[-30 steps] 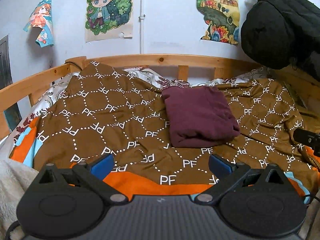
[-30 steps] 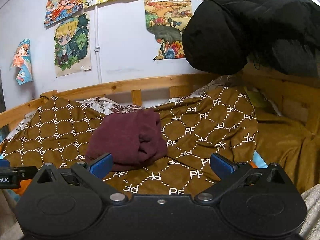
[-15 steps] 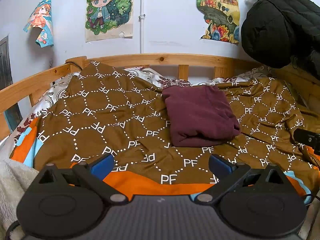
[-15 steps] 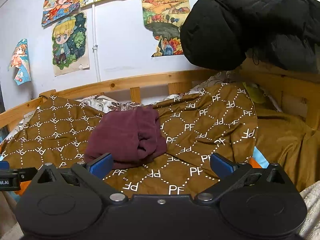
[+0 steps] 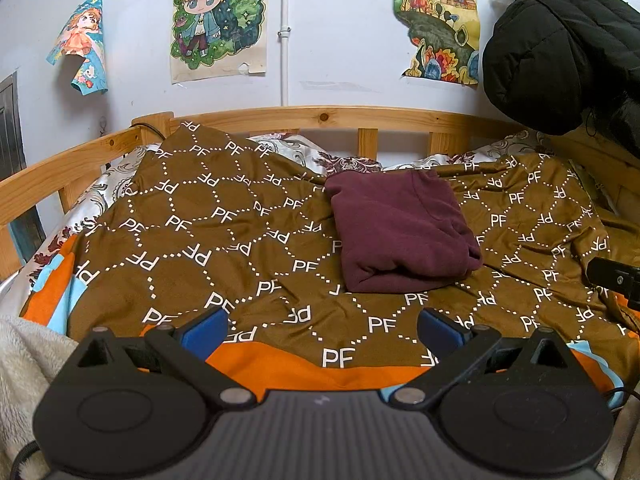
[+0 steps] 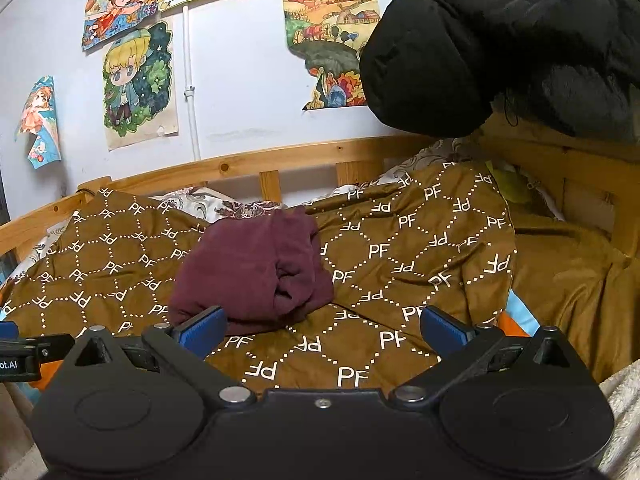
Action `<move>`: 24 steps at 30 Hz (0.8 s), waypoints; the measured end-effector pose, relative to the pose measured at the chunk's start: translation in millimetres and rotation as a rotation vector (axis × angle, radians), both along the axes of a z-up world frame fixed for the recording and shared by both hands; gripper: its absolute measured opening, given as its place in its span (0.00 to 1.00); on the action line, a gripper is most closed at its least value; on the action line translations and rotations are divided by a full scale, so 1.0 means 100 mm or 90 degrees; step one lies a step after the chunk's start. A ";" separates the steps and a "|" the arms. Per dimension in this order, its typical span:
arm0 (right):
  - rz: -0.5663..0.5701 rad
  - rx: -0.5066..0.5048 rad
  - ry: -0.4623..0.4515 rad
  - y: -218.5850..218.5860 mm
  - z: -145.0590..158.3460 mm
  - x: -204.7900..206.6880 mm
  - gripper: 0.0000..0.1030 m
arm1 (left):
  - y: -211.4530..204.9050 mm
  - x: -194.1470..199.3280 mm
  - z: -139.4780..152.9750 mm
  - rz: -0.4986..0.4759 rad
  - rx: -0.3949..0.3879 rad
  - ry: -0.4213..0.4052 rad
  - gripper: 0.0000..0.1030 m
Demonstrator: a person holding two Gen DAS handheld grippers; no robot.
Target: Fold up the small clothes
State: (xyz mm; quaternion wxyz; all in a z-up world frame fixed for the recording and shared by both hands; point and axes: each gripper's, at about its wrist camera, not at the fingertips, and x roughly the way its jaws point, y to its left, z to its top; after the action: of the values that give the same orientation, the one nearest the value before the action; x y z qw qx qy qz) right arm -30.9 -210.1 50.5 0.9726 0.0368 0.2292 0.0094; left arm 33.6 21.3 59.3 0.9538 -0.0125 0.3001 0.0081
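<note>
A maroon garment (image 5: 400,232) lies folded into a compact rectangle on the brown patterned bedspread (image 5: 208,248), a little right of centre. From the right wrist it is the same maroon garment (image 6: 256,268), left of centre, with a bunched fold at its right end. My left gripper (image 5: 322,330) is open, held back over the near orange edge of the bedspread, with nothing between its blue pads. My right gripper (image 6: 320,330) is open too, short of the garment and empty. The right gripper's tip (image 5: 614,278) shows at the left view's right edge.
A wooden bed rail (image 5: 320,116) runs along the wall behind the bedspread. A black padded jacket (image 6: 500,48) hangs at the upper right over the bed corner. Posters (image 5: 218,20) cover the wall. A cream fleece blanket (image 5: 24,360) lies at the near left.
Both grippers have drifted slightly; the garment sits a touch higher and further off in the views. Nothing was taken hold of, and the garment has not moved on the bed.
</note>
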 end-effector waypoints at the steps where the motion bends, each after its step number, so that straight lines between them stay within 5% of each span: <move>1: 0.000 0.000 0.000 0.00 0.00 0.00 1.00 | 0.00 0.00 0.00 0.000 0.000 0.000 0.99; 24: -0.003 0.001 0.006 0.01 -0.05 0.01 1.00 | 0.01 0.00 0.00 -0.001 0.001 0.001 0.99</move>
State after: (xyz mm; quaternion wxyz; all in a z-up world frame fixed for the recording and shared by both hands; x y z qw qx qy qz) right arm -30.3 -209.3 45.6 0.9715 0.0385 0.2337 0.0072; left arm 33.7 22.0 59.1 0.9536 -0.0115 0.3006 0.0078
